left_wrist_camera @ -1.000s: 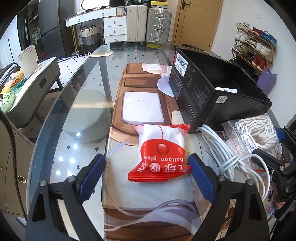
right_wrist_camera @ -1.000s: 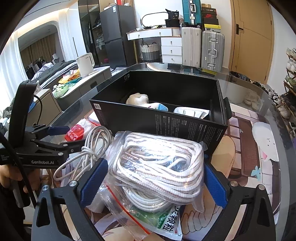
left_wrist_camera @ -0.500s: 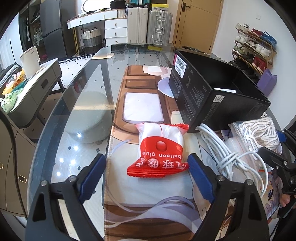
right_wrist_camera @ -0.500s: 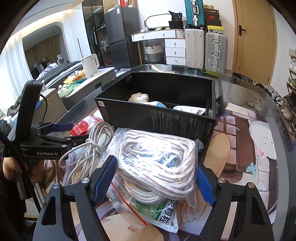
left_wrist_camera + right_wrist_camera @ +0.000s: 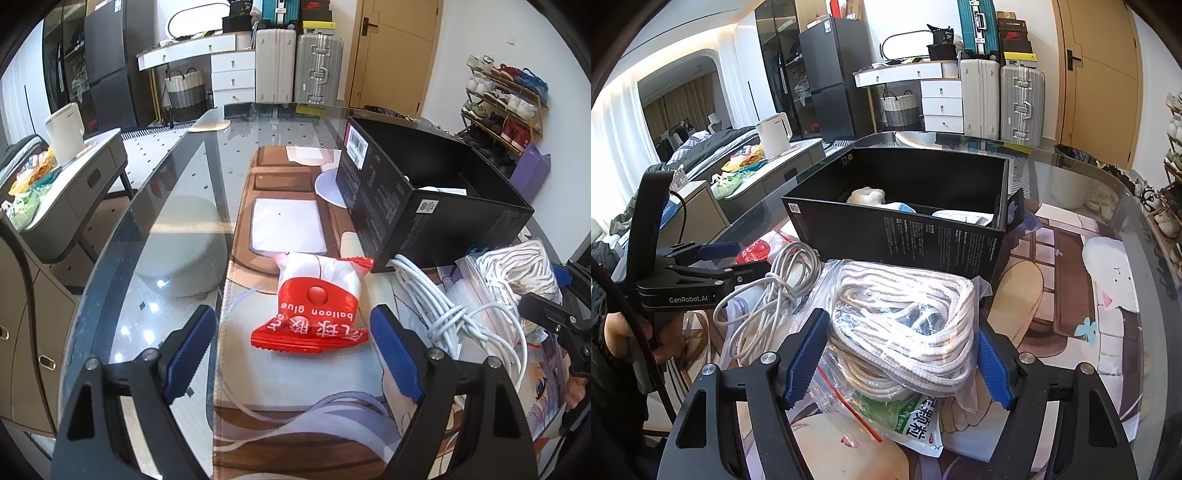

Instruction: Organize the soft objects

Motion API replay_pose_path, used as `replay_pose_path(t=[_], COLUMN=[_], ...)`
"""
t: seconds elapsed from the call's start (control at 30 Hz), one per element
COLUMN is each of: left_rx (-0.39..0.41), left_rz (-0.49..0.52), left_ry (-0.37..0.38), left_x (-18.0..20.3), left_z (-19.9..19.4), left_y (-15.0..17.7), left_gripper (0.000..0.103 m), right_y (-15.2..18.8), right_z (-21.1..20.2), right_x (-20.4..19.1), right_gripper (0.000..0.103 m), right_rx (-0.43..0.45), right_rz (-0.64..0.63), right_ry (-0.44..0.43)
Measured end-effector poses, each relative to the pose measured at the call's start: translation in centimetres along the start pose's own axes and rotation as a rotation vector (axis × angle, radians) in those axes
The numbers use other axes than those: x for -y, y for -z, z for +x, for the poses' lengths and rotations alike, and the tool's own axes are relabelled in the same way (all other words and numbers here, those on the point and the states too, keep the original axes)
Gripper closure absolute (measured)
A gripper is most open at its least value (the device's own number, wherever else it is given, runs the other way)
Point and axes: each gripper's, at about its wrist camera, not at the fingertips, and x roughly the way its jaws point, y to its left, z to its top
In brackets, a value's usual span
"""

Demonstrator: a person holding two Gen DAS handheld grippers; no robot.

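Observation:
A red and white balloon glue packet (image 5: 316,306) lies on the printed mat, between the fingers of my open left gripper (image 5: 291,345), which does not touch it. My right gripper (image 5: 899,354) has its blue pads against both sides of a clear bag of white rope (image 5: 905,321); the bag also shows in the left wrist view (image 5: 517,273). A loose white cable (image 5: 439,306) lies between packet and bag, and shows in the right wrist view (image 5: 768,299). The open black box (image 5: 897,229) stands just behind, holding a beige soft item (image 5: 866,195) and white packets (image 5: 964,218).
A green and white packet (image 5: 912,417) lies under the rope bag. The glass table's edge (image 5: 122,236) curves along the left, with a grey stool (image 5: 181,243) seen through it. The left gripper's body (image 5: 683,273) stands left of the cable in the right wrist view.
My right gripper has narrowed onto the rope bag and drawn back a little. My left gripper has risen slightly; the packet has not moved.

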Motion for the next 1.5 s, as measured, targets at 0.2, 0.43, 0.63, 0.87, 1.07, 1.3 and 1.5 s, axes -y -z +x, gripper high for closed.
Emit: replay_pose_path(t=[0.2,0.43,0.63,0.87,1.07,1.3,1.5], left_rx=[-0.002,0.023,0.037,0.045,0.076,0.101,0.130], left_rz=[0.054,0.069,0.069,0.064,0.056,0.041,0.035], left_ry=[0.011,0.047,0.058,0.064,0.069,0.083,0.091], left_x=[0.8,1.0,1.1,1.1,1.0,0.5,0.6], left_z=[0.3,-0.2,-0.6,-0.8,-1.7,-2.7,-3.6], left_y=[0.0,0.1,0.2,0.3,0.4,0.6,0.5], left_gripper=[0.042,0.047,0.049,0.049,0.050,0.050,0.050], right_y=[0.0,-0.1,-0.1,-0.1,-0.5,-0.7,-0.6], right_z=[-0.1,-0.3,-1.1,-1.7,-2.5,-3.2,-4.3], right_x=[-0.1,0.2,0.3,1.3,0.8,0.1,-0.3], right_gripper=[0.029,0.037,0.061,0.073,0.078,0.079,0.079], right_rx=[-0.003,0.000,0.027,0.051,0.088,0.123,0.153], right_rz=[0.009,0.023,0.020,0.063,0.035,0.008,-0.005], right_ry=[-0.007,-0.019,-0.014,-0.024,-0.019,-0.018,-0.016])
